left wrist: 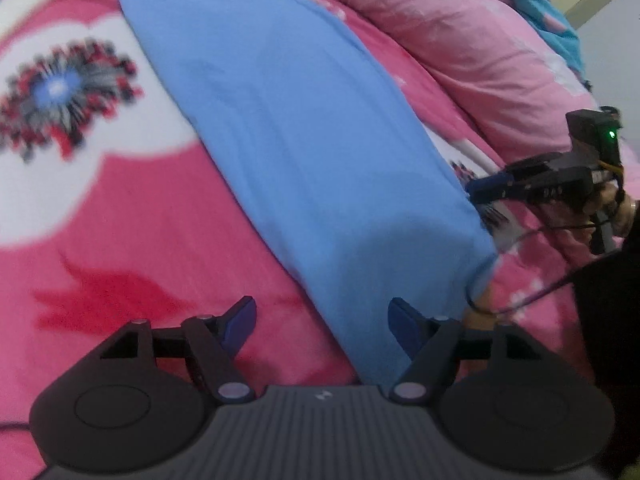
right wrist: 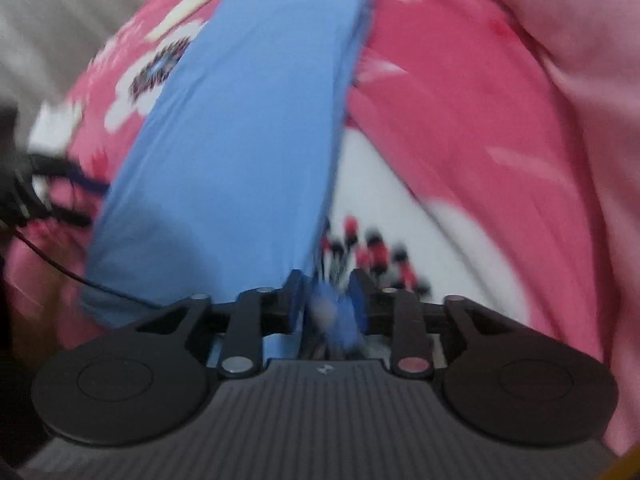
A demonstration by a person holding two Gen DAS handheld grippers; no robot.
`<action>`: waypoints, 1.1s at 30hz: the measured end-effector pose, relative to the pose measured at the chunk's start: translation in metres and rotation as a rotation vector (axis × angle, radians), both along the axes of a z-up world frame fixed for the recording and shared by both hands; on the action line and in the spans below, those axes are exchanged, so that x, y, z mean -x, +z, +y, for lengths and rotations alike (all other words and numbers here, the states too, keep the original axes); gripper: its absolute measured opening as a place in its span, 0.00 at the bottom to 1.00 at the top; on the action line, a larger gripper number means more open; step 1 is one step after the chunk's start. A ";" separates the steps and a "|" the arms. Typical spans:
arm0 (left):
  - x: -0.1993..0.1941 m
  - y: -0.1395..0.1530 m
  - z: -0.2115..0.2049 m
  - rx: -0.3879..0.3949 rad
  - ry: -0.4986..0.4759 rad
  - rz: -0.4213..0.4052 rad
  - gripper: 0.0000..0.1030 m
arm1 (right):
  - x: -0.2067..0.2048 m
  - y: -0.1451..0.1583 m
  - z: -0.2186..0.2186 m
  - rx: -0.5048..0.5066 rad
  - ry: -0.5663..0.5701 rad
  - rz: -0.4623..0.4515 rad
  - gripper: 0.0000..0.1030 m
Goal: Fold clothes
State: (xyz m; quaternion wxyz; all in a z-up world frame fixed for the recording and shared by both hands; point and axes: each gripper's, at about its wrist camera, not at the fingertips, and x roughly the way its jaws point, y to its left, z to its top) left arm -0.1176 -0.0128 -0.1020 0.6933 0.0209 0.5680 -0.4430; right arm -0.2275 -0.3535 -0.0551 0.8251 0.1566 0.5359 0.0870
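A light blue garment, folded into a long narrow strip, lies diagonally on the pink floral blanket. My left gripper is open above the strip's near end. One fingertip is over the blanket and the other over the blue cloth, with nothing pinched. The right wrist view shows the same blue garment running away from my right gripper. Its jaws stand a little apart, with a blurred corner of the blue cloth loose between them. From the left wrist view, the right gripper sits at the strip's right edge.
A pale pink pillow or quilt is bunched along the far right, with turquoise fabric behind it. A person's hand holds the right gripper. A thin black cable loops over the blanket. Cream cloth lies beyond the blanket's edge.
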 end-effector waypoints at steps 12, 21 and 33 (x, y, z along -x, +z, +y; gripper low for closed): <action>-0.010 -0.001 -0.023 0.026 0.074 -0.125 0.72 | -0.044 -0.022 -0.025 -0.207 -0.202 -0.130 0.56; 0.018 -0.005 -0.028 0.061 -0.029 -0.088 0.74 | -0.022 -0.042 -0.022 -0.416 -0.202 -0.086 0.59; 0.034 -0.014 -0.025 0.102 -0.158 0.100 0.61 | 0.039 -0.062 -0.003 -0.588 -0.214 0.019 0.54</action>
